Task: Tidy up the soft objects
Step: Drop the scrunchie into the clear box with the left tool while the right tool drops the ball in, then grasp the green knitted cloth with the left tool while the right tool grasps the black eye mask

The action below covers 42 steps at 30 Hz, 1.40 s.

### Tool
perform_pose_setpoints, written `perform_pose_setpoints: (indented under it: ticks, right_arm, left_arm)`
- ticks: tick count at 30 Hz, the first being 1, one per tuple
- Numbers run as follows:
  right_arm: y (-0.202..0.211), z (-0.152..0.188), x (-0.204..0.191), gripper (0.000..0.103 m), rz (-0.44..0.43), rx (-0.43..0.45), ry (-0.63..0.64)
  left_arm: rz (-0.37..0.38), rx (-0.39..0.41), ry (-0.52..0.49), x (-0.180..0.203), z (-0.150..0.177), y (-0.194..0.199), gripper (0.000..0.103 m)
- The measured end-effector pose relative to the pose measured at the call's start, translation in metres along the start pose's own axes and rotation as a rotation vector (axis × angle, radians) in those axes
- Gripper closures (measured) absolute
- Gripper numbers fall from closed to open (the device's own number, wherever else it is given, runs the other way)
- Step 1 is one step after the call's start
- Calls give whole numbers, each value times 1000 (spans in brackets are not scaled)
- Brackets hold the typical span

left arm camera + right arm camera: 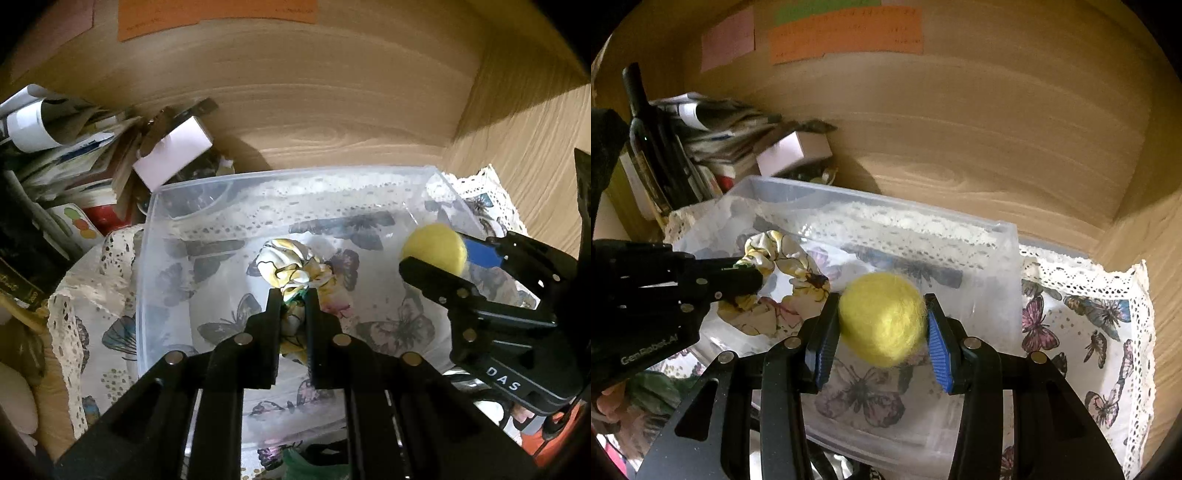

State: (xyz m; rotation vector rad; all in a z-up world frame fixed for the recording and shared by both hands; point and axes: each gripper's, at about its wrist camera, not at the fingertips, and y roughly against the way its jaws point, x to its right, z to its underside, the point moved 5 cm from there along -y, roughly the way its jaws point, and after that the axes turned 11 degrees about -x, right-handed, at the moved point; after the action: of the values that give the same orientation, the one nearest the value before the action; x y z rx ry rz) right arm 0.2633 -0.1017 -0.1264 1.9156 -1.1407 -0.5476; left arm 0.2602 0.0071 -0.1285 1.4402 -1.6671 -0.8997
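A: Left gripper (pixel 293 295) is clamping together on the floral scrunchie (pixel 291 267), holding it over the clear plastic bin (pixel 147 258), near the frame's centre.

B: Right gripper (pixel 882 323) is squeezing the yellow felt ball (pixel 882 319) between blue pads (pixel 938 354), also over the bin. From the left wrist view, the ball is sitting at 3 o'clock of the scrunchie.

A: Butterfly cloth (pixel 1100 332) is lying under the bin; wine bottle (pixel 646 136) is standing at 10 o'clock.
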Motion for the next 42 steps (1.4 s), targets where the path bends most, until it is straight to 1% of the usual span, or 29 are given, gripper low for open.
perform_pose_setpoints:
  ticks: [2, 4, 6, 8, 9, 10, 11, 14, 17, 19, 21, 23, 24, 25, 27, 30, 33, 37, 40, 42]
  right_arm:
    - [-1, 0, -2, 61, 2, -6, 6]
    - [-2, 0, -3, 61, 11, -7, 15]
    - [0, 0, -4, 59, 22, -1, 26]
    - [4, -1, -5, 48, 29, 13, 33]
    - [6, -1, -5, 45, 33, 23, 34]
    - [10, -1, -4, 41, 35, 35, 33]
    - [13, -1, -5, 38, 38, 49, 33]
    - [27, -2, -4, 35, 42, 89, 31]
    - [41, -3, -5, 31, 41, 127, 28]
    - [54, -3, -5, 30, 39, 159, 25]
    - [66, -3, -6, 29, 37, 190, 26]
    - [82, 0, -6, 23, 33, 228, 27]
    - [89, 1, -7, 21, 33, 245, 28]
    - [97, 3, -7, 20, 33, 263, 29]
    - [111, 8, -8, 20, 31, 295, 31]
    - [128, 19, -9, 18, 28, 329, 33]
    - [136, 30, -10, 17, 28, 342, 31]
    - [134, 47, -14, 16, 19, 328, 26]
    - [125, 61, -18, 16, 12, 293, 22]
    - [114, 70, -21, 16, 7, 257, 18]
  left_arm:
    - [-15, 6, -2, 0, -1, 1, 88]
    - [-25, 19, -3, 0, 0, 5, 80]
    - [-40, 37, -2, 0, -1, 8, 76]
    - [-52, 52, -3, -1, -1, 13, 69]
    - [-55, 60, -4, -1, 0, 17, 64]
    - [-59, 71, -4, 0, 0, 21, 61]
    - [-62, 79, -5, -2, 1, 25, 59]
    - [-77, 113, -7, -1, 2, 37, 53]
    - [-88, 159, -8, 0, 4, 55, 45]
    - [-98, 195, -9, 0, 6, 70, 38]
    - [-112, 232, -13, 0, 8, 84, 33]
    - [-130, 275, -19, 1, 12, 100, 26]
    - [-135, 293, -21, 2, 13, 106, 19]
    - [-137, 312, -22, 2, 16, 113, 13]
    - [-137, 347, -20, 0, 23, 126, 7]
    - [-142, 380, -22, -1, 34, 140, 4]
    - [-146, 390, -19, -2, 47, 145, 3]
    - [-136, 355, -17, -6, 65, 136, 3]
    - [-145, 326, -5, -9, 81, 125, 3]
    - [-132, 296, -1, -9, 92, 117, 3]
